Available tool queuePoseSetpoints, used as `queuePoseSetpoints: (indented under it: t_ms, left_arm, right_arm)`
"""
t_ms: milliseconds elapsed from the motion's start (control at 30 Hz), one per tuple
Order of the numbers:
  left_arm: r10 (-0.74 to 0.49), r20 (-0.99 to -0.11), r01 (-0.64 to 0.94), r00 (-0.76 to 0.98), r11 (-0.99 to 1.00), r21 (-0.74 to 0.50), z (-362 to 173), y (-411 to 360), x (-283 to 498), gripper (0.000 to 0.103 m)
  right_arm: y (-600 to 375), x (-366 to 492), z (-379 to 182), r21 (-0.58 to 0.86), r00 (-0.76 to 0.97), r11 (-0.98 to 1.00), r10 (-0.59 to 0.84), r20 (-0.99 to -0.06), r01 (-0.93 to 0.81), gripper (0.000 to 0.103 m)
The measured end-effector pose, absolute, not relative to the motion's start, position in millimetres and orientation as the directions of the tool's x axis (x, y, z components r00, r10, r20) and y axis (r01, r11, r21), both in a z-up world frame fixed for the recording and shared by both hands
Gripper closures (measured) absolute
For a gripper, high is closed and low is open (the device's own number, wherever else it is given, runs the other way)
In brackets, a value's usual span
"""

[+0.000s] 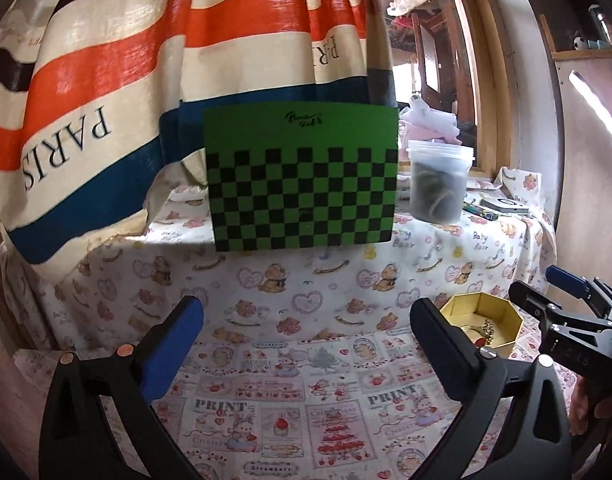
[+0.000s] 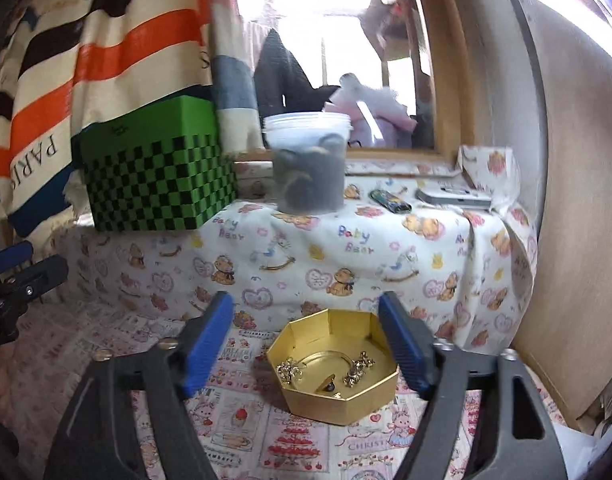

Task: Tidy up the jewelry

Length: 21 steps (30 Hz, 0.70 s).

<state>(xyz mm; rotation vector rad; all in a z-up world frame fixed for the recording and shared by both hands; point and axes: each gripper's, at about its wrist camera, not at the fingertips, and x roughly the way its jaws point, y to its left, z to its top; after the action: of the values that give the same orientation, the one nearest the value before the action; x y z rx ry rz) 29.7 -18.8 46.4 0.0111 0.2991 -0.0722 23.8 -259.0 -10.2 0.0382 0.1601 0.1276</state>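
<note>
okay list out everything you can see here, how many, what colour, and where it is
tray: one, gold, on the printed cloth near the right gripper
jewelry: several pieces, gold, inside the tray
box: one, green and black checked, on the raised ledge
tub: one, clear plastic with dark contents, right of the box
curtain: one, striped cream, orange, blue
cloth: one, pink and white prints, covering the surface
left gripper: open, empty
right gripper: open, empty

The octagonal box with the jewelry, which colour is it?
Gold, inside and outside. The octagonal box shows best in the right wrist view.
</note>
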Motion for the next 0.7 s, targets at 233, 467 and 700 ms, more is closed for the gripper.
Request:
queuePoseSetpoints:
  t_ms: [233,467,700]
  left_arm:
    - [-0.034,-0.264,0.041,0.964,0.999,0.019,29.2,-9.5,29.2,0.000]
    - [-0.030,-0.273,0.037,0.961,0.999,0.021,16.0,-4.5,30.0,0.000]
    - [-0.020,-0.284,0.017,0.959,1.000,-0.016,7.1,1.5,34.7,0.000]
  right_arm:
    - [-244.9,26.6,-21.8,0.010,0.979,0.991,0.135,-0.154,-0.135,0.010]
    - [-237.3,23.9,-28.6,0.008,0.978,0.987,0.161,-0.134,-0.161,0.000]
    - [-241.1,24.9,-27.2,0.026,0.982,0.991,0.134,-0.135,-0.132,0.000]
